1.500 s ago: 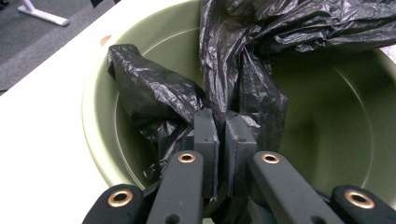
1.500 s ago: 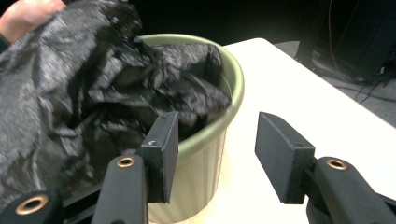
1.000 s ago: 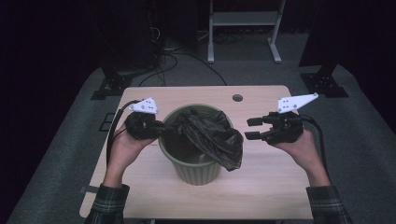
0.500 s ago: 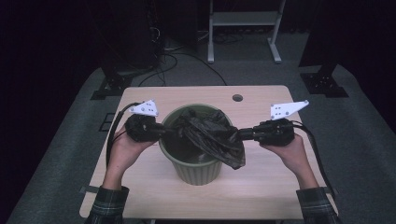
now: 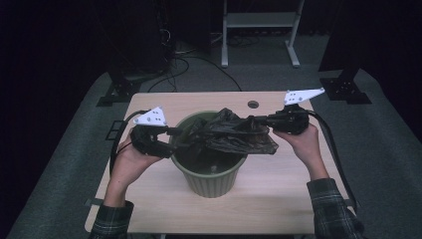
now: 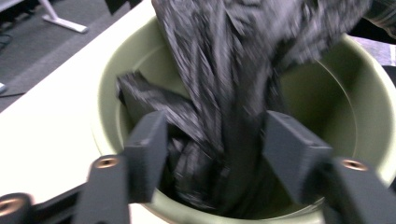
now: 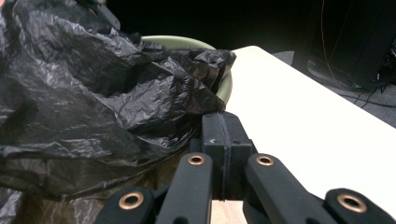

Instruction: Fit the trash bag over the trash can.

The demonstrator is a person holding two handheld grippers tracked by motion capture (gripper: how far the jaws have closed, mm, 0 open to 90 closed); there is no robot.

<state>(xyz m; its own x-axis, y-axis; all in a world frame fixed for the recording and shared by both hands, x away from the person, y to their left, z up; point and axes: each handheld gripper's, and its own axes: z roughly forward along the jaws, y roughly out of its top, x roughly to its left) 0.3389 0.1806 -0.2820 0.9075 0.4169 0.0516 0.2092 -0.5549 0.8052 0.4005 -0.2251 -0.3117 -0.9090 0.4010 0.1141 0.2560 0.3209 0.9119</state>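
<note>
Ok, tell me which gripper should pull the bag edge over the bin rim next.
Probably the right. The right gripper is shut on the black bag, stretched across the green bin. The left gripper has just been opening; its pads stand apart with bag between them, so it would have to grip again first.

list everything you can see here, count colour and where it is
bin: 1, olive green, upright at the middle of the table
bin bag: 1, black, crumpled, part down inside the bin, part pulled out over its right rim
table: 1, pale wood top, round hole near its far edge
white frame: 1, on the dark floor beyond the table
cables: several, black, on the floor behind the table
left gripper: 1, black, at the bin's left rim, jaws just opened and apart, bag folds between them
right gripper: 1, black, right of the bin, jaws closed on the bag's edge
hands: 2, plaid sleeves, one on each gripper
</note>
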